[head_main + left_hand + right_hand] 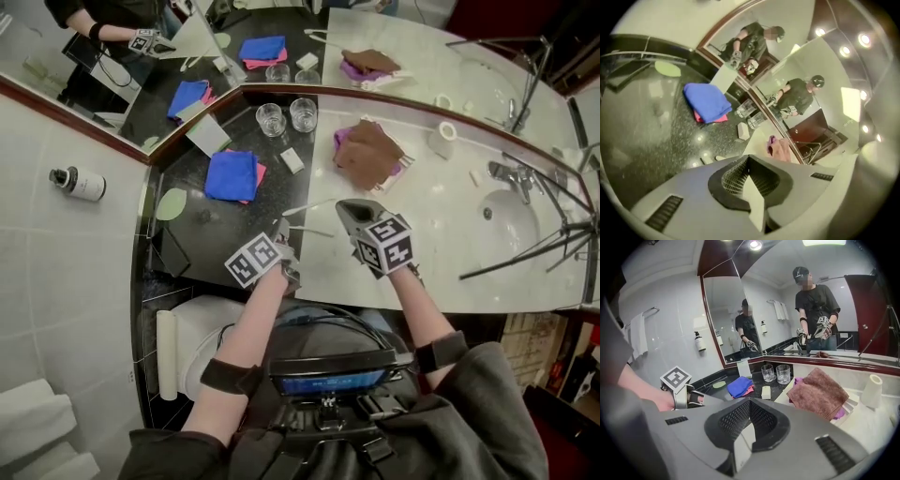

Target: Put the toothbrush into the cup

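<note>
I read both claws closed, nothing visibly pinched: left gripper (pixel 748 164), right gripper (pixel 750 404). Toothbrush (pixel 311 207) shows only in head view, by their tips; cup (pixel 441 139) well apart.

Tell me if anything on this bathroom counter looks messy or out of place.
The brown towel lies rumpled over a purple cloth, and a black tripod spreads its legs across the sink. Nothing looks spilled or broken.

you're facing a corner vanity — black granite counter (pixel 202 251) on your left, pale marble top (pixel 450 255) with a sink (pixel 511 220) on your right — mirrors (pixel 422 66) above, white tiled wall (pixel 56 281), ceiling spotlights (pixel 865 40) lit.
</note>
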Demonstrator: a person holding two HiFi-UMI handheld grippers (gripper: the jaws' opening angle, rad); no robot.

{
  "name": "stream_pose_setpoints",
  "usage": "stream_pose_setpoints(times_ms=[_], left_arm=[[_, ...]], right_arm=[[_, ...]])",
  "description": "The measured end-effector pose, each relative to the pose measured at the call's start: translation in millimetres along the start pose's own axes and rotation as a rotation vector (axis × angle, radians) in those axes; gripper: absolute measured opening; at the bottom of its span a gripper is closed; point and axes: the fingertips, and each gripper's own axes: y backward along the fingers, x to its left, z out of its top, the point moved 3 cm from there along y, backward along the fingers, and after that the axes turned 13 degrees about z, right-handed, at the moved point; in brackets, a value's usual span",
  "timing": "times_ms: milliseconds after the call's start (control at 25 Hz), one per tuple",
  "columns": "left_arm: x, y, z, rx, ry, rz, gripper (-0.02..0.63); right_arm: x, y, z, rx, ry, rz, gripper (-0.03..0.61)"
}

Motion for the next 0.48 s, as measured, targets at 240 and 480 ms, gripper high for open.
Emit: stream_pose_setpoints(times_ms=[240,480], left_arm=[[-28.2,38.3,55.9,-0.123,-0.295,-0.111,0.000],[-30.6,60.0,88.3,-0.206,-0.661,-0.123,0.000]], right_arm=[[3.5,-3.5,6.9,-0.027,-0.007,-0.028,0.017],[7.0,-6.7,5.0,-0.041,-0.035,-0.076,0.017]])
